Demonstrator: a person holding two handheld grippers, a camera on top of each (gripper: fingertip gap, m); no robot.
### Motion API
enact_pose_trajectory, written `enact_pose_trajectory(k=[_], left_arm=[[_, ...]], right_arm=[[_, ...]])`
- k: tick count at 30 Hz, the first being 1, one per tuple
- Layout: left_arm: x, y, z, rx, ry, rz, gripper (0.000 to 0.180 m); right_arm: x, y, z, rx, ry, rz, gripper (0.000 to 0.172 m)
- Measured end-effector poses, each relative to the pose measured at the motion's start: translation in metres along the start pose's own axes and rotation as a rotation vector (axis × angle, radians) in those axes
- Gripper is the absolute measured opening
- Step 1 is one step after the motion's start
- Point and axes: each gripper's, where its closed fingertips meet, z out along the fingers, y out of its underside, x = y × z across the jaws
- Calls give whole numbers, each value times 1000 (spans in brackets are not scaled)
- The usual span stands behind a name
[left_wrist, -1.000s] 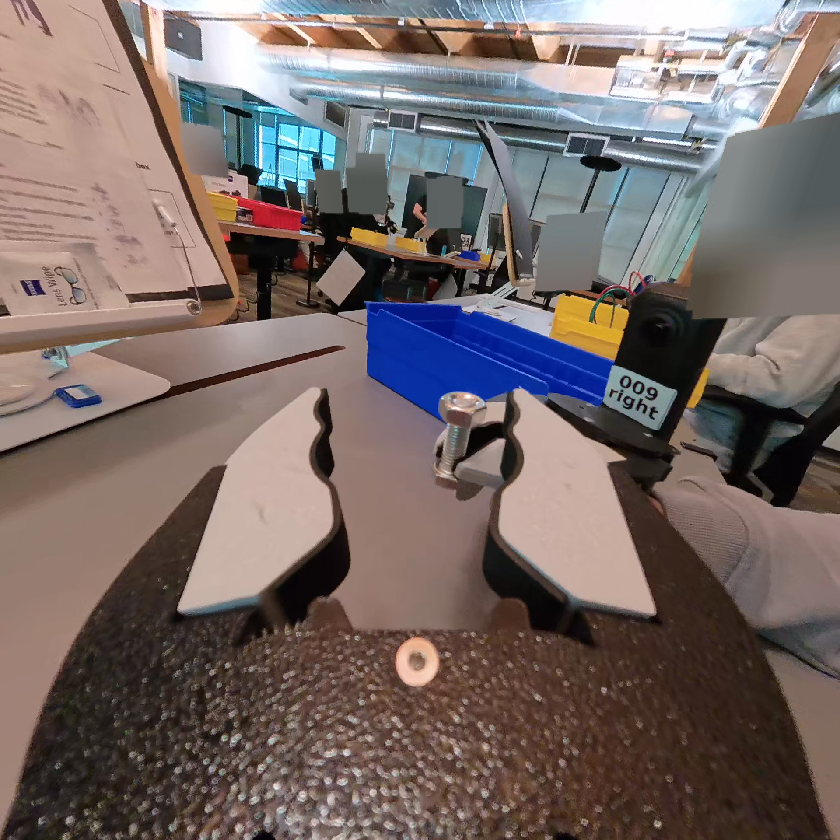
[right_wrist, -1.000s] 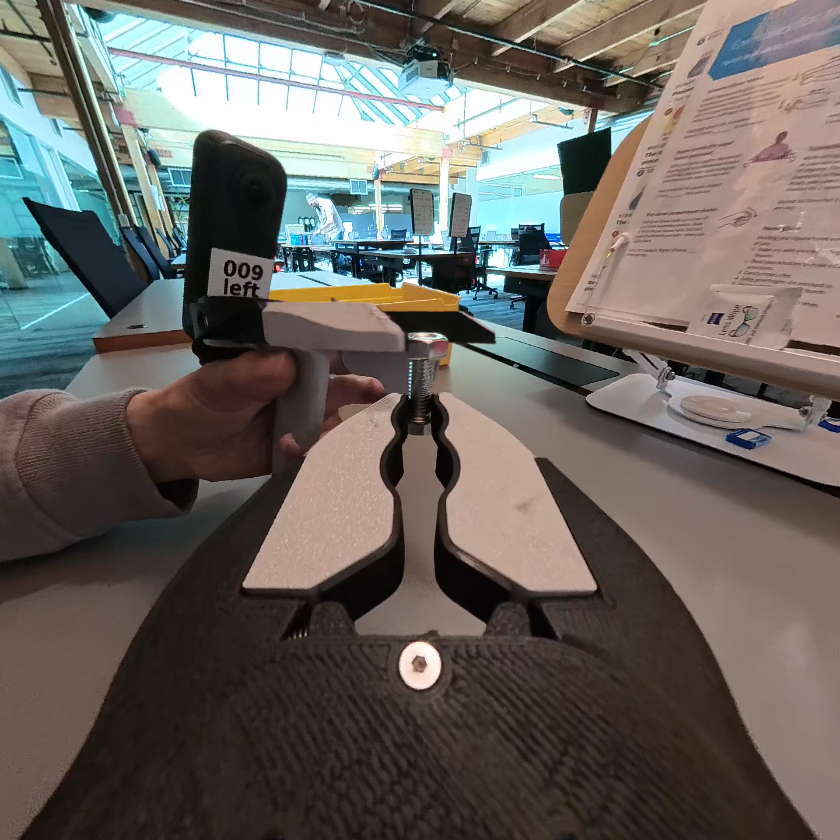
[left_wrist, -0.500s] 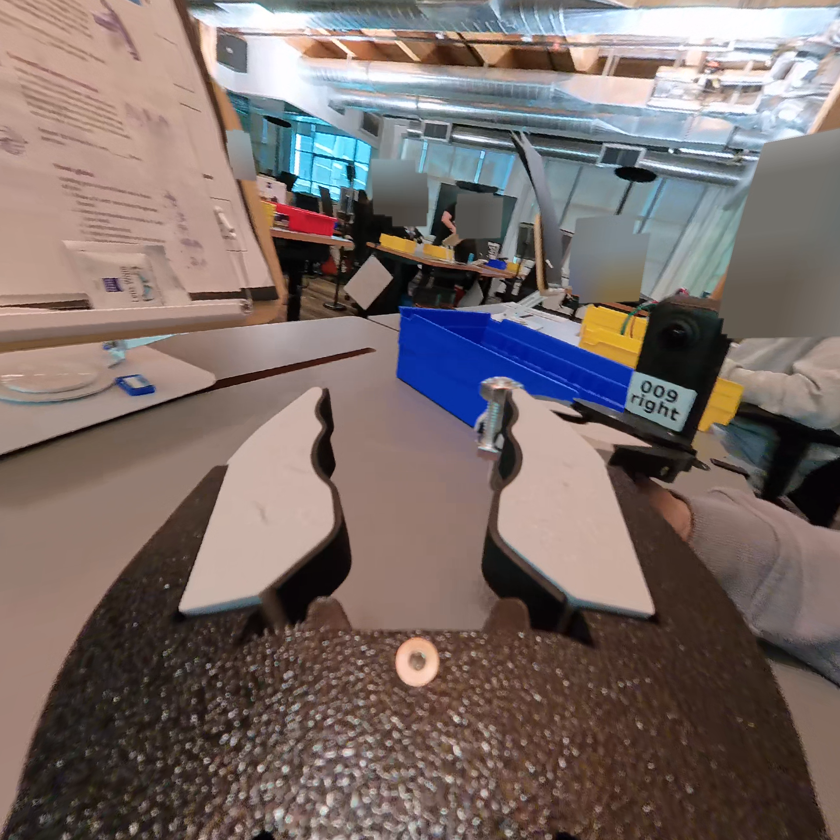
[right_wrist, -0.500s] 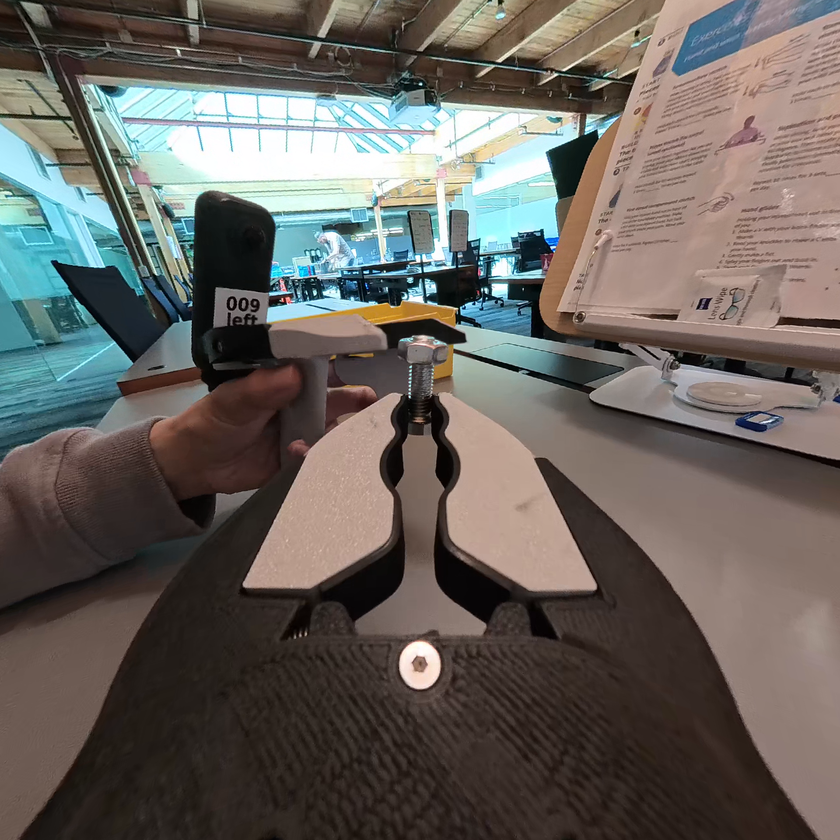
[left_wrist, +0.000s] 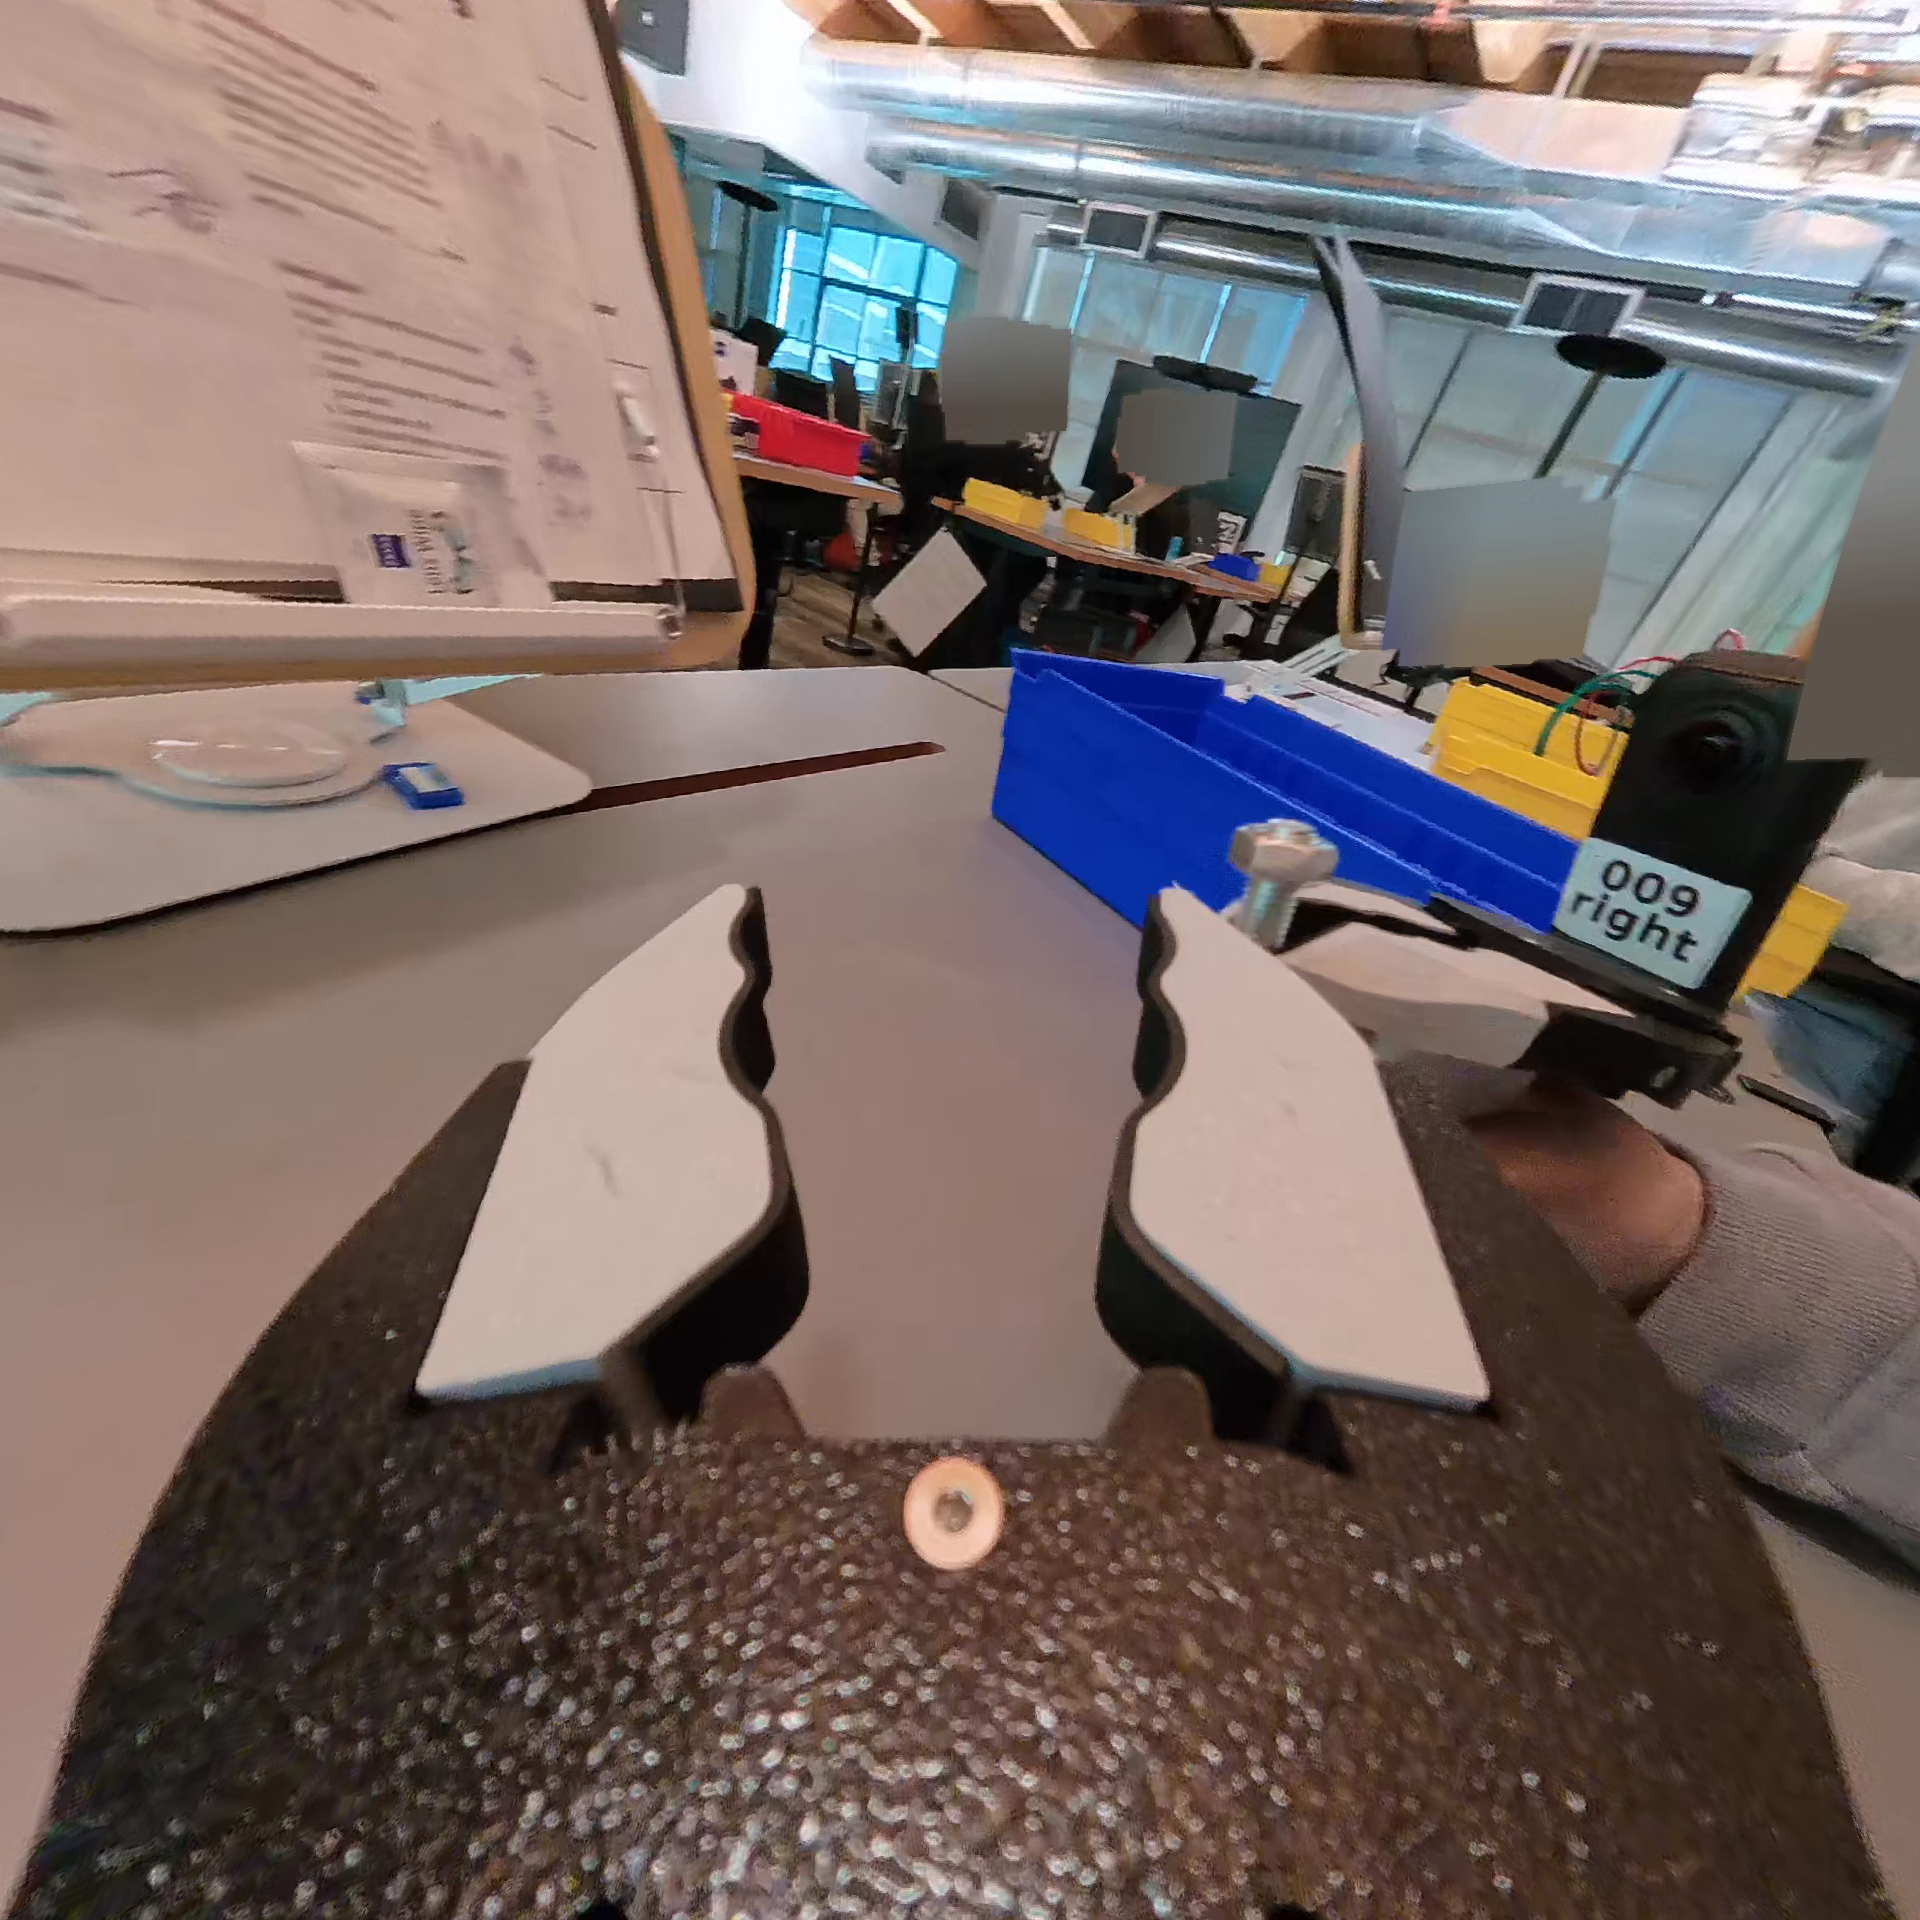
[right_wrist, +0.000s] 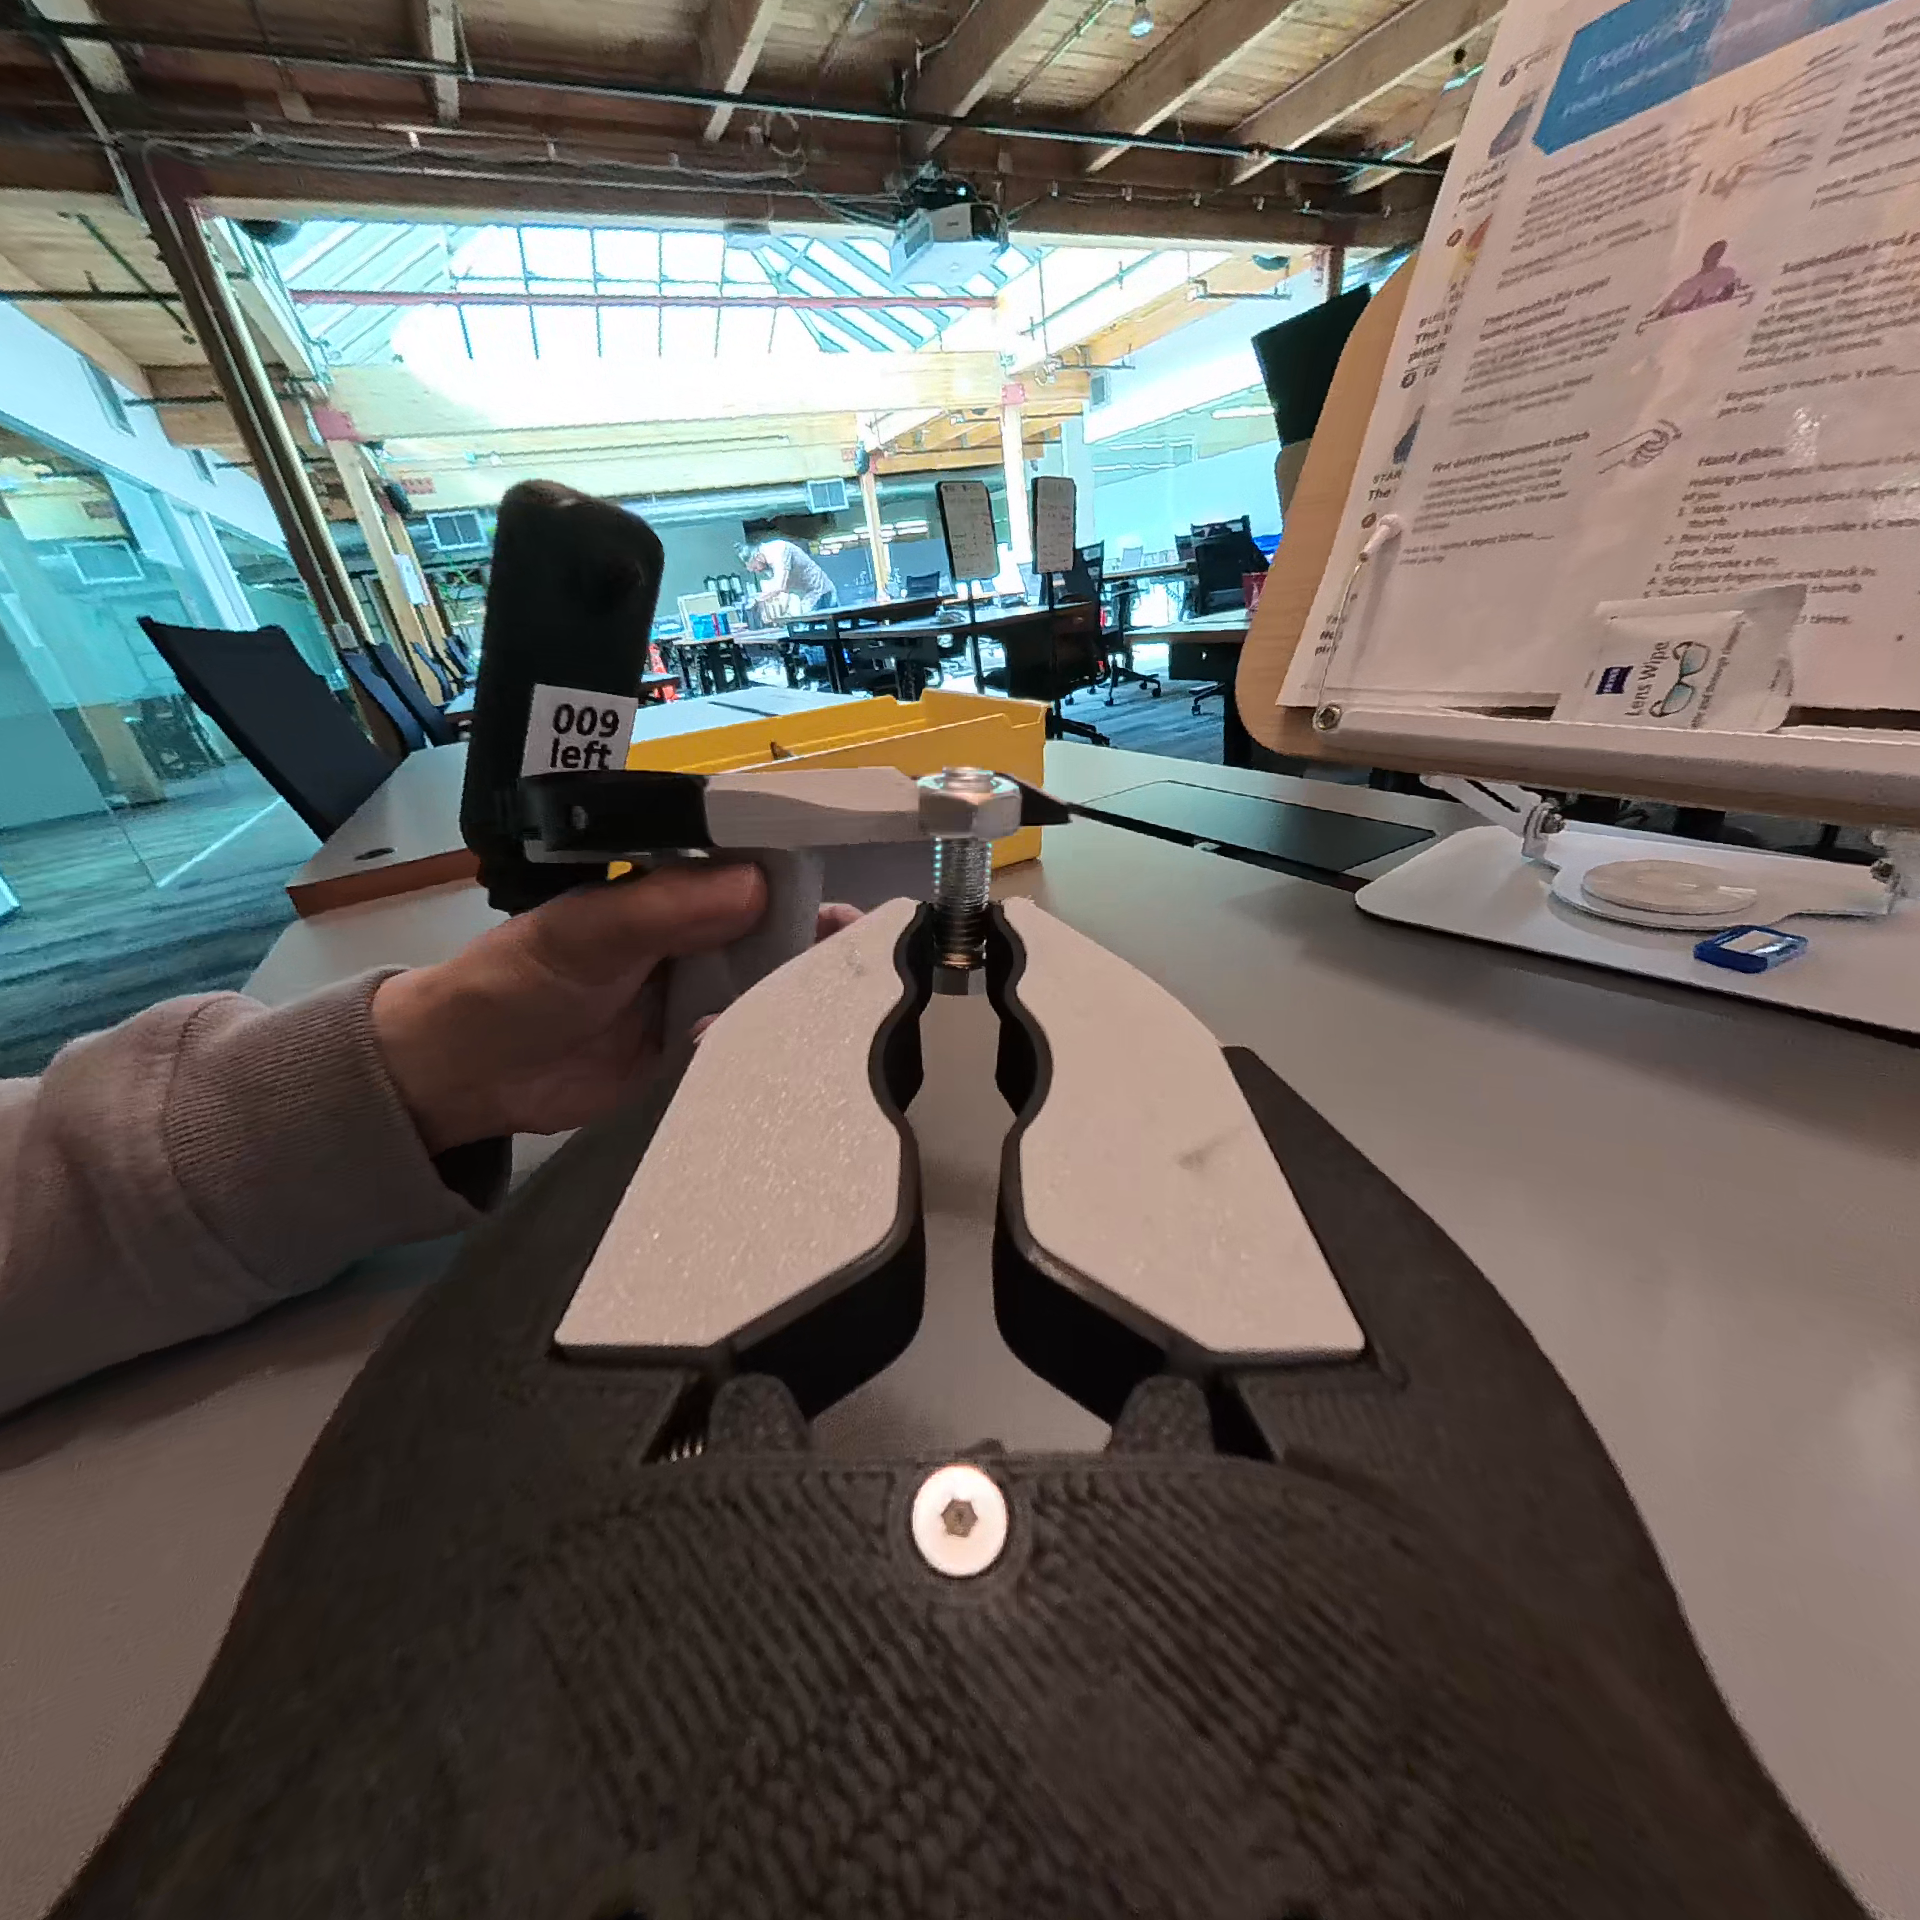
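Grey table (left_wrist: 312, 1039) under both grippers; tilted document stand (left_wrist: 343, 634) at its far side, in both views, with a lens-wipe sachet (right_wrist: 1673, 665) tucked on its ledge and a small blue card (right_wrist: 1751, 948) on its white base; blue bin (left_wrist: 1195, 790) only in the left wrist view; yellow bin (right_wrist: 883, 727) behind the left gripper only in the right wrist view; left gripper (left_wrist: 951, 914) spread wide, nothing between its fingers; its right finger (left_wrist: 1278, 1122) level with the nut, just beside it, contact not clear, seen side-on from the right wrist view; right gripper (right_wrist: 961, 914) clamped on an upright steel bolt (right_wrist: 961, 883), pads pressed against the threaded shank, head down between the fingertips; hex nut (right_wrist: 966, 810) on the bolt's top end; from the left wrist view, only nut and upper thread showing past the finger.
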Motion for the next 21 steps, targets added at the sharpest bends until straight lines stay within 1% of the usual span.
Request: enact_pose_trajectory(k=[2,5,8,12,14,16,19,21], left_arm=[[3,-4,-1,20,21,-20,69],[23,-10,2,62,111,-28,71],[37,-4,7,50,153,-10,72],[28,1,8,23,104,0,74],[15,-2,4,29,52,-2,70],[4,-8,-2,58,14,-8,70],[3,-17,-6,101,21,-41,70],[4,-16,-5,103,22,-29,69]], right_arm=[[0,0,0,-5,-1,1,9],[-1,4,2,-14,-7,7,9],[-3,6,4,-29,-11,-7,9],[-3,6,4,-30,-8,1,9],[0,4,3,-18,-6,16,9],[2,1,2,-6,-1,28,9],[2,0,1,-6,-3,33,9],[2,1,2,-7,-5,50,9]])
